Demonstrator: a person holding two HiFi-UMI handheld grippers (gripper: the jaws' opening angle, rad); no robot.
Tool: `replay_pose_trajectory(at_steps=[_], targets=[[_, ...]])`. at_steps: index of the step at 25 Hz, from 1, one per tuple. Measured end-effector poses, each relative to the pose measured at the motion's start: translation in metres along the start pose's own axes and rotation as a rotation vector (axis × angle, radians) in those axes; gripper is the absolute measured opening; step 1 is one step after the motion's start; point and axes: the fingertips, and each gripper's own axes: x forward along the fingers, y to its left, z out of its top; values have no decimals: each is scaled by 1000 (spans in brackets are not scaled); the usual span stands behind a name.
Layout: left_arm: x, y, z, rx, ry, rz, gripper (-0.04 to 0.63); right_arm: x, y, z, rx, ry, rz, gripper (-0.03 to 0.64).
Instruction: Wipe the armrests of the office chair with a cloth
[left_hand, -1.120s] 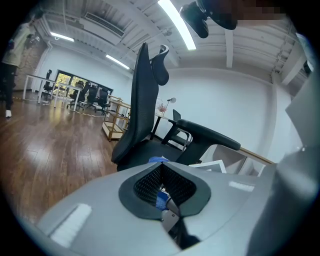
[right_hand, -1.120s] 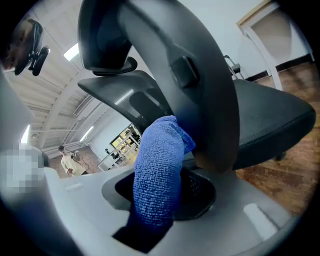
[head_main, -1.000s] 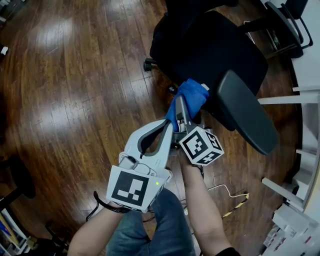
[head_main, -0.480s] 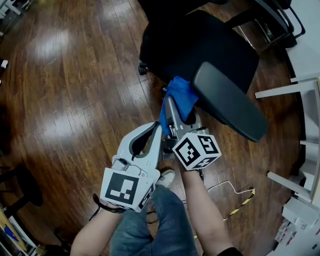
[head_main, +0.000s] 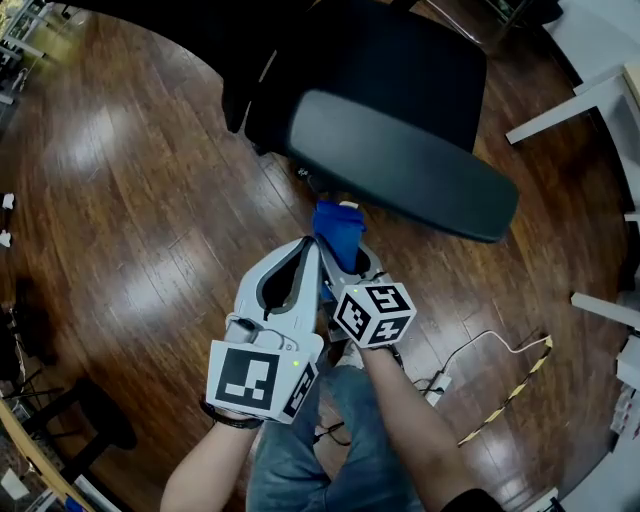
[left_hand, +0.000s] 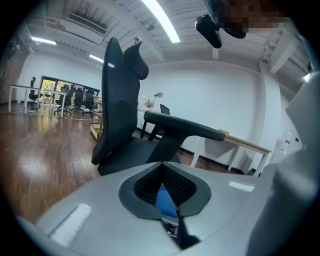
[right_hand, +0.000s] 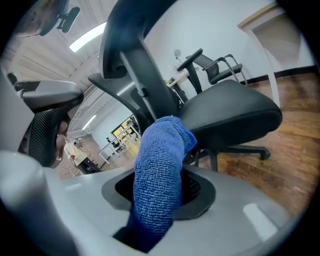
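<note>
The office chair's dark grey armrest (head_main: 400, 165) runs across the head view, with the black seat (head_main: 400, 70) behind it. A blue cloth (head_main: 335, 230) sticks up out of my right gripper (head_main: 345, 255), which is shut on it; the cloth's top sits just under the armrest's near edge. My left gripper (head_main: 313, 245) lies close against the right one, jaws shut. In the right gripper view the cloth (right_hand: 160, 165) stands up in front of the seat (right_hand: 230, 112). In the left gripper view the armrest (left_hand: 185, 127) lies ahead of the left gripper (left_hand: 162, 167), with a sliver of blue showing behind its pads.
Dark wood floor (head_main: 130, 200) lies all round. White desk legs (head_main: 590, 100) stand at the right. A white cable (head_main: 490, 350) and a yellow-black strip (head_main: 510, 395) lie on the floor at the lower right. Another dark chair base (head_main: 90, 425) is at the lower left.
The armrest has swung from the right of the cloth to across the picture above it. The cloth has come off the armrest's end and now sits below its near edge. Both grippers stay together.
</note>
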Motion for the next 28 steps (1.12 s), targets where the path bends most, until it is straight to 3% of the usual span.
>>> replay_pose_trajectory(at_steps=[7, 12, 28], targets=[[31, -35, -20, 82, 67, -53, 3, 4, -71, -5, 182, -43, -73, 141], [40, -49, -26, 134, 102, -63, 3, 21, -94, 5, 225, -56, -74, 141], [51, -57, 1, 127, 97, -28, 3, -8, -47, 84, 45, -121, 96, 141]])
